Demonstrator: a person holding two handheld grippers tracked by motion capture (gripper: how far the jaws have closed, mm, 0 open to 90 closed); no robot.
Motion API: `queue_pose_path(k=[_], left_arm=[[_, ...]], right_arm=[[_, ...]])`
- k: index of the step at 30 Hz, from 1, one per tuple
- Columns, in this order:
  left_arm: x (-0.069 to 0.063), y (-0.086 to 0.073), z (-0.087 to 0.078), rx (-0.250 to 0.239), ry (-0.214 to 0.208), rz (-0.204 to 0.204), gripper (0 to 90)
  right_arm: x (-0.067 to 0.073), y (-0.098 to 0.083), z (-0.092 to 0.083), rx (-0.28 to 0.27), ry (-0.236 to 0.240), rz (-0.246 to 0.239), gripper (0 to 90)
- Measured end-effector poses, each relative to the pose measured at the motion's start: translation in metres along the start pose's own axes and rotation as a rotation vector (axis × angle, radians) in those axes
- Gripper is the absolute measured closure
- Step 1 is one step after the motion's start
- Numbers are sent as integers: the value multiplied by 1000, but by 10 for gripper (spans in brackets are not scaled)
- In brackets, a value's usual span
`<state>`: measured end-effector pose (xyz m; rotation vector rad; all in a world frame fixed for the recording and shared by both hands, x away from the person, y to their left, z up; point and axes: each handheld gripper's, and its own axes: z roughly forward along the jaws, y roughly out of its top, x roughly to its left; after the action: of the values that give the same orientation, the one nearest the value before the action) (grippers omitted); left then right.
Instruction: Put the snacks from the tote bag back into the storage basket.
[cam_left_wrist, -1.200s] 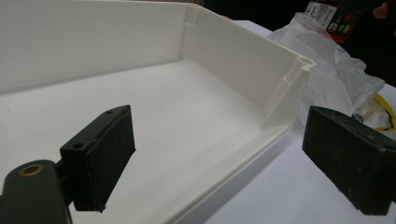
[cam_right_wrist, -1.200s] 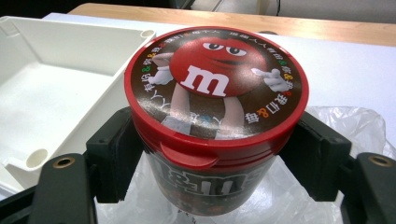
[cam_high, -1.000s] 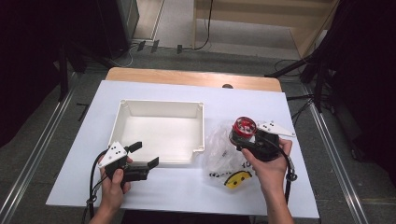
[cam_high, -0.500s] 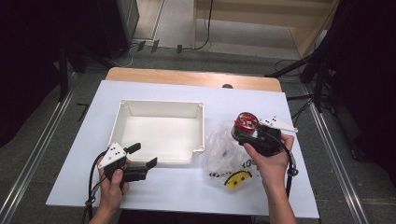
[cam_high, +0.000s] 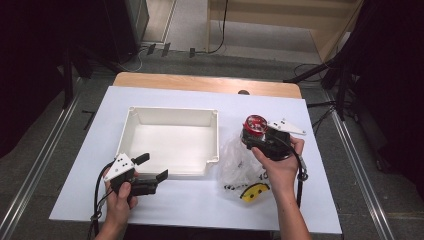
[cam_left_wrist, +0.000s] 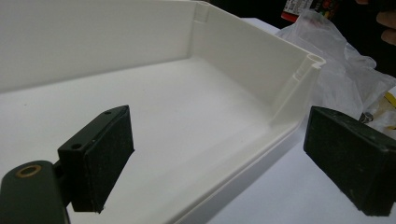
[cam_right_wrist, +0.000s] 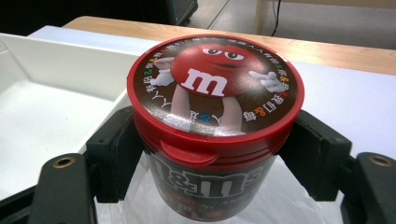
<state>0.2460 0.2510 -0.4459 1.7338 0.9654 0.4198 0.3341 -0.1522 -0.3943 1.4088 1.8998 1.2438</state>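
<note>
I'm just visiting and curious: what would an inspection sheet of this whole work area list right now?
Surface: white sheet over wooden table.
Job's things: red-lidded round candy tub; empty white rectangular plastic tray.
Clutter: crumpled clear plastic bag with a yellow item at its near end.
Grippers: right tool clamps the tub beneath its lid; left tool open near the tray's corner.
Cables: black lead trails from left tool.
Surroundings: grey floor, metal rails, dark stands.

The black right tongs (cam_right_wrist: 217, 158) squeeze a round red-lidded candy tub (cam_right_wrist: 215, 126) from both sides, just under its lid. A crinkly clear plastic bag (cam_right_wrist: 154, 205) lies below. At nine o'clock sits a white plastic tray (cam_right_wrist: 51, 102) on the white surface (cam_right_wrist: 345, 102).
</note>
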Motion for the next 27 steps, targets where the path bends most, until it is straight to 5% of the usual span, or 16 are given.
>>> queue_pose_path(k=[27], left_arm=[[-5, 1, 4, 21, -11, 23, 85]], right_arm=[[20, 13, 22, -18, 31, 7, 259]])
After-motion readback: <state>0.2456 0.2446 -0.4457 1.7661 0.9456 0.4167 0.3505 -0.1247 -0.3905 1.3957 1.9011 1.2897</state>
